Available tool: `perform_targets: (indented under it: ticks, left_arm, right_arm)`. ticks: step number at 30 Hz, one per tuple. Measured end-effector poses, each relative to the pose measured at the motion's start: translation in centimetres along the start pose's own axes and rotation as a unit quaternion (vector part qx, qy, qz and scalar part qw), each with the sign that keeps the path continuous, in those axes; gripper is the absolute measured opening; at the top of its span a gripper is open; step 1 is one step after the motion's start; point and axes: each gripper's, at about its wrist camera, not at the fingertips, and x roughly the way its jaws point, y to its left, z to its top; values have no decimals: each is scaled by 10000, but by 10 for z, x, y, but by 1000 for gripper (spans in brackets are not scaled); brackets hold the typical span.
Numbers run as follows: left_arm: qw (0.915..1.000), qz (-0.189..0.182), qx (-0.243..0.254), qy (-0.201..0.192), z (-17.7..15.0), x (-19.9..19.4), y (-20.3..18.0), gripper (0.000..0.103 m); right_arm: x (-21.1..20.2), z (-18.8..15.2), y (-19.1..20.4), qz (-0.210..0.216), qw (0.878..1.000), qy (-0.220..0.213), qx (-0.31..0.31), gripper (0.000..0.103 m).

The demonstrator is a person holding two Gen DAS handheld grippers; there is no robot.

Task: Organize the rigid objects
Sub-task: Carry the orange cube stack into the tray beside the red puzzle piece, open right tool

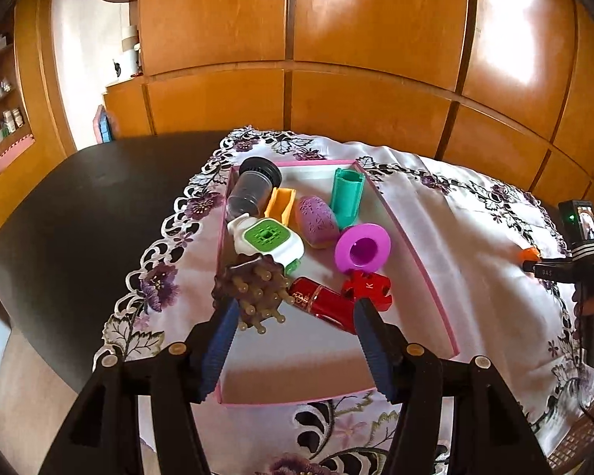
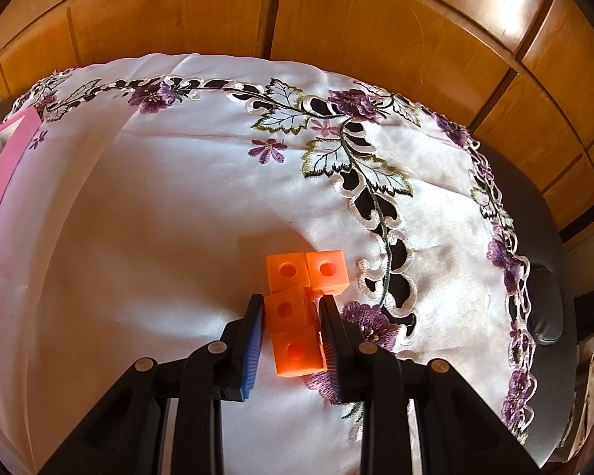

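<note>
- A dark oval table [image 1: 79,213] carries a white satin cloth [image 2: 170,213] edged with cut-out embroidery of purple flowers and green-outlined leaves; the bare tabletop shows to the left of the cloth in the left wrist view.
- Glossy orange-brown wooden cabinet doors [image 1: 376,39] fill the wall behind the table, catching bright patches of light; left of them, open shelves [image 1: 2,111] hold small bottles and boxes.
- A shallow pink-rimmed tray [image 1: 435,277] lies on the cloth, holding the sorted pieces: a clear cup with a black cap [image 1: 253,186] in the far left corner, an orange trough [image 1: 281,206], a teal holder [image 1: 346,198], a purple patterned oval [image 1: 318,221], a white and green gadget [image 1: 267,237], a magenta funnel-shaped ring [image 1: 362,247], a red bottle [image 1: 322,303] and a red puzzle-shaped block [image 1: 368,287].
- The left gripper [image 1: 293,312] hangs over the near part of the tray, jaws apart; a brown spiky massager [image 1: 251,293] leans against its left finger, not pinched between the two.
- Right of the tray, on open cloth, the right gripper [image 2: 291,316] is clenched on an orange piece of joined cubes [image 2: 297,304], each cube bearing a round hole, resting on the cloth.
- A black padded chair seat [image 2: 550,308] sits past the table's right edge.
</note>
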Motion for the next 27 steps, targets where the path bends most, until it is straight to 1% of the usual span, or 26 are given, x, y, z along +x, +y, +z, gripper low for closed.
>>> perform_targets:
  ticks: [4, 8, 11, 13, 16, 20, 21, 23, 27]
  left_arm:
    - [10000, 15, -75, -29, -1, -2, 7, 61]
    - [9997, 57, -213, -83, -1, -5, 18, 61]
    - [9993, 107, -338, -137, 0, -8, 29, 61]
    - [9988, 150, -435, -163, -1, -9, 37, 61]
    - [9979, 242, -589, -152, -2, -9, 51, 61]
    - [9958, 314, -845, -172, -6, -11, 69, 61]
    - [9954, 324, -893, -159, -7, -11, 73, 61]
    - [9949, 344, -941, -151, -7, -10, 76, 61]
    - [9941, 343, -1011, -195, -8, -12, 79, 61]
  right_arm:
    - [-1, 0, -6, 16, 9998, 2, 174, 27]
    - [-3, 2, -9, 27, 9995, -83, 299, 27]
    - [-10, 4, -10, 65, 9990, -242, 367, 27]
    - [-19, 5, -8, 170, 9984, -372, 388, 27]
    - [-36, 10, 4, 321, 9975, -603, 190, 27]
    - [-69, 15, 34, 800, 9923, -934, -160, 27]
    - [-80, 16, 46, 1018, 9892, -1024, -268, 27]
    - [-95, 17, 69, 1419, 9823, -1128, -482, 27]
    - [-124, 10, 131, 2182, 9607, -1253, -1169, 27]
